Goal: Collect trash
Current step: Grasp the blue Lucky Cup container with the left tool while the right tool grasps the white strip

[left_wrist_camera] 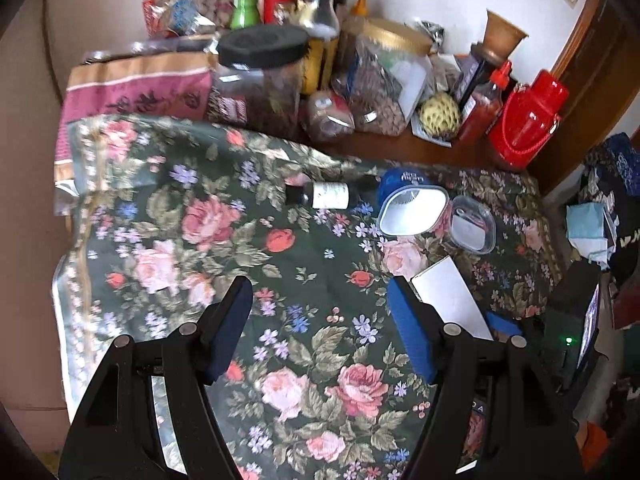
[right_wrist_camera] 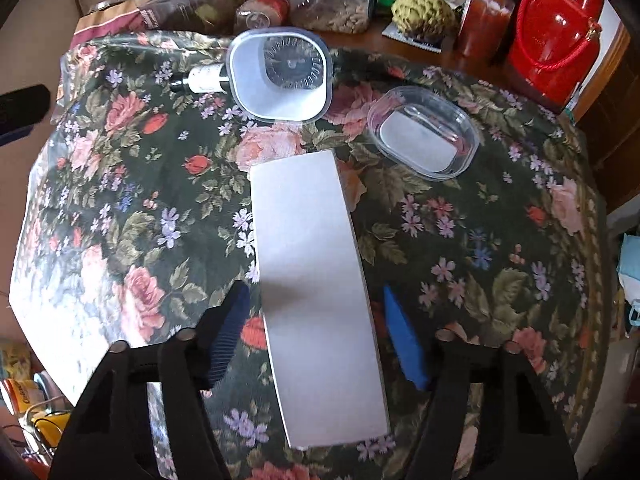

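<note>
Right fingers: the right gripper (right_wrist_camera: 316, 332) points down at the table with its blue pads spread either side of a flat white box (right_wrist_camera: 316, 292); a gap shows on both sides, so the pads do not press it yet.
Left fingers: the left gripper (left_wrist_camera: 320, 328) hangs spread and empty over bare floral tablecloth (left_wrist_camera: 200, 220), nothing between its pads.
Task's thing: the white box lies flat on the cloth, its long side running away from the right gripper, its near end between the pads.
Step in hand: judged as lining up to pick the box as the first piece of trash; the grasp is not made.
Next move: the pads probably need to drop to the box's side edges and squeeze across its narrow width; it lies low, so the tips must reach almost to the cloth without snagging it.
Other trash: beyond the box stand an empty plastic tub (right_wrist_camera: 280, 76) tipped on its side, a clear lidded container (right_wrist_camera: 424, 132) and a small dark bottle with a white label (right_wrist_camera: 200, 78) lying down, all apart from the box.
Surroundings: jars, a red sauce bottle (right_wrist_camera: 486, 8), a red flask (right_wrist_camera: 556, 32) and a custard apple (right_wrist_camera: 424, 12) crowd the far edge.
In the way: nothing blocks the box; no bin is visible.
</note>
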A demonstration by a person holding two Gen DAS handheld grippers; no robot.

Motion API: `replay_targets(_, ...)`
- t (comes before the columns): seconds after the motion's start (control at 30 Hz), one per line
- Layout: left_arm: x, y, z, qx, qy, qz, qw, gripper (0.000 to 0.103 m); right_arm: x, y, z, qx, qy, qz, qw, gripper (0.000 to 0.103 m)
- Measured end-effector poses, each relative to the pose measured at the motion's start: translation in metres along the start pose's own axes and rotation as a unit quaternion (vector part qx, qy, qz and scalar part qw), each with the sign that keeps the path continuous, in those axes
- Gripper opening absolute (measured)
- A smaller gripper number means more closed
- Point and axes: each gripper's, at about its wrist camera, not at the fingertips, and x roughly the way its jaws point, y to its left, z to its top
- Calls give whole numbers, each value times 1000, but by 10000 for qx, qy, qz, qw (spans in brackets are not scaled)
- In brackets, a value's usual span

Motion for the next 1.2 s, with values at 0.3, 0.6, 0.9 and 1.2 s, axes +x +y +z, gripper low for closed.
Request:
replay_targets(0.3,57,-20,22,49,259,-431,9987,53,-16,-13,-2,242,-216,204,9993,50)
replay_targets(0.6,106,-43,48,76,391,-660,9970,33,-65,-60,-21,925,-604,-33,9939,50)
replay_targets(0.9,130,-67,60,474,320,-461,9973,5,-97,-103,-33,1634,-935,-402,9813,50)
replay_targets(1.2,92,-82,57,359,83,-328,9988,4,-125,-124,-41,1852,-1279,-531,9729,50)
